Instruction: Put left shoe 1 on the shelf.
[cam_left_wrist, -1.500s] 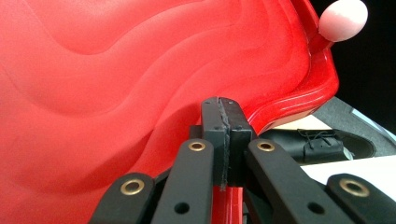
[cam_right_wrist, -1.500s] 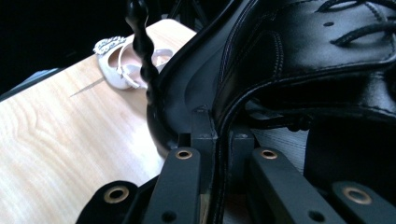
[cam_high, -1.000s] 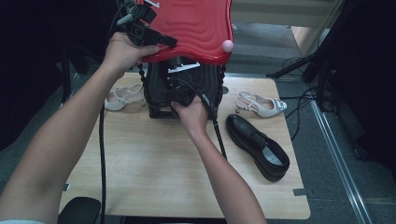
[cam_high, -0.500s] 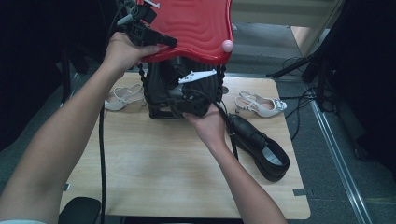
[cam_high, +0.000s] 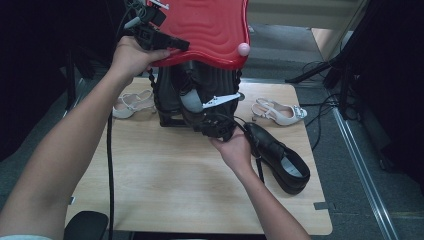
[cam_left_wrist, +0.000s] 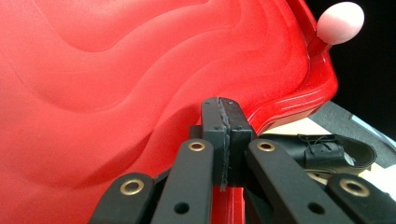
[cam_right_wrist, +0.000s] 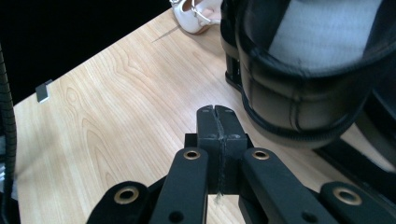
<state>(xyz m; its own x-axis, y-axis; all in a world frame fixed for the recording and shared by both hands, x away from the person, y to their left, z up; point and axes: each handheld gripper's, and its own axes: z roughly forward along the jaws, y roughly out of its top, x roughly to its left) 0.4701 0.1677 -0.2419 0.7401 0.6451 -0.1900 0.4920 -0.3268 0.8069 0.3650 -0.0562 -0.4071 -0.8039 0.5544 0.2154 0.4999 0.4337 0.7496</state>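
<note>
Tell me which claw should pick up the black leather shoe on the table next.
Probably the right claw: shut and empty beside the black leather shoe. The left claw is clamped on the red plastic lid.

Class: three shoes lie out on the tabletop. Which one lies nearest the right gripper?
The black lace-up shoe, right of the right gripper. Unlike it, the two white sandals are pale and strappy, lying farther off near the table's back corners.

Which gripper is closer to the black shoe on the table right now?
Right. The right gripper sits just beside the black shoe at its toe; the left gripper is up at the red lid, far away.
</note>
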